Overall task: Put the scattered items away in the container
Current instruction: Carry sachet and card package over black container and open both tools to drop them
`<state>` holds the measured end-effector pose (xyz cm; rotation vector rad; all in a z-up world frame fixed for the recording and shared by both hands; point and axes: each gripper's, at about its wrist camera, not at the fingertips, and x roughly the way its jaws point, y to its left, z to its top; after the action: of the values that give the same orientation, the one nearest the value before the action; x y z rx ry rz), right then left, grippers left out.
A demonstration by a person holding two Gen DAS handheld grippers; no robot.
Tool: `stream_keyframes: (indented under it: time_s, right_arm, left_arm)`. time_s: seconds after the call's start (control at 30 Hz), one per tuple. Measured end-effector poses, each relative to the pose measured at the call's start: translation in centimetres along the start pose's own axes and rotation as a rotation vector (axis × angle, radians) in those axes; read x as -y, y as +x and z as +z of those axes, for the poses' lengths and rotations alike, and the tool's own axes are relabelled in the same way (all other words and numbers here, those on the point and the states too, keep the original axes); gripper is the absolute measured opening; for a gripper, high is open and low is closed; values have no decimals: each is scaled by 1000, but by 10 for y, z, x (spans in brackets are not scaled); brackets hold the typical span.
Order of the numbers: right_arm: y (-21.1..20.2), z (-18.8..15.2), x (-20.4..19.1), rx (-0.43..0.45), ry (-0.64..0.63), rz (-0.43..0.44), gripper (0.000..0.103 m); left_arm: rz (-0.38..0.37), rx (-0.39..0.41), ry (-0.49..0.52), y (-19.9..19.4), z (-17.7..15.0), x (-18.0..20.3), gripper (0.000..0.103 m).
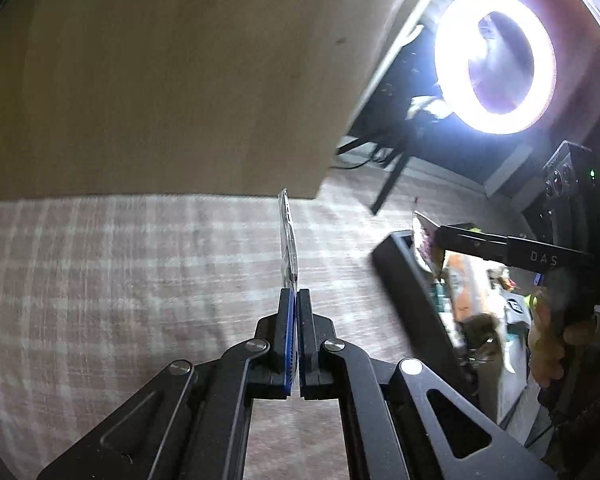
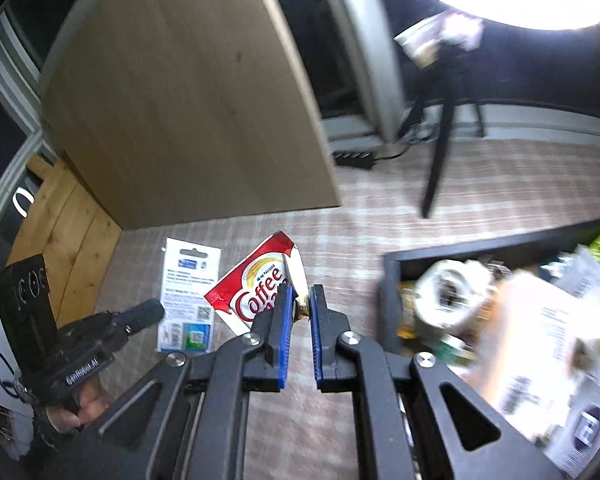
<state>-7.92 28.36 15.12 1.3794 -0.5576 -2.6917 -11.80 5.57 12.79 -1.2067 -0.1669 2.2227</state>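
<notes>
My left gripper [image 1: 294, 294] is shut on a thin blue-and-white card pack [image 1: 288, 240], seen edge-on and lifted above the checked cloth. In the right wrist view the same card pack [image 2: 188, 292] hangs flat from the left gripper [image 2: 152, 312] at the left. My right gripper [image 2: 300, 292] is shut on a corner of a red-and-white coffee creamer sachet [image 2: 256, 280], held in the air. The black container [image 2: 392, 280] sits to the right, with a tape roll [image 2: 448, 292] and several packets in it. From the left wrist, the right gripper [image 1: 432, 240] holds the sachet [image 1: 422, 236] over the container's near wall [image 1: 404, 280].
A tall wooden panel [image 1: 160, 80] stands behind the checked cloth [image 1: 100, 260]. A bright ring light [image 1: 496, 64] on a black tripod [image 2: 440, 152] stands at the back right. A person's hand [image 2: 80, 404] grips the left tool's handle.
</notes>
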Motion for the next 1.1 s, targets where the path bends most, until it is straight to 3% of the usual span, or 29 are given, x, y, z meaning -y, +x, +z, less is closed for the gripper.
stream_keyframes:
  time_s: [0.27,0.53,0.7,0.8,0.87,1.1]
  right_arm:
    - [-102,-20,94,112,103,-150,9]
    - [-176,-61,164,156,237,-290,9]
    - [-190,-84,190,171,296,-332,9]
    - [-188,-89,200,150,305,-311,10]
    - [-187,-92,206,143,342,-330,13]
    - [-190,-96,212,162,366,-337,17]
  left_arm:
    - [-114,24,115,-21,15,76,1]
    - [-257,-15,269,-5,15,175,1]
    - [-323,-49,335,14,12,221,1]
    - [-348,-58,349,28,13,243,4]
    - [-335,-93,376,42,13,259,14]
    - [-232,-82,434,41,9,261,17]
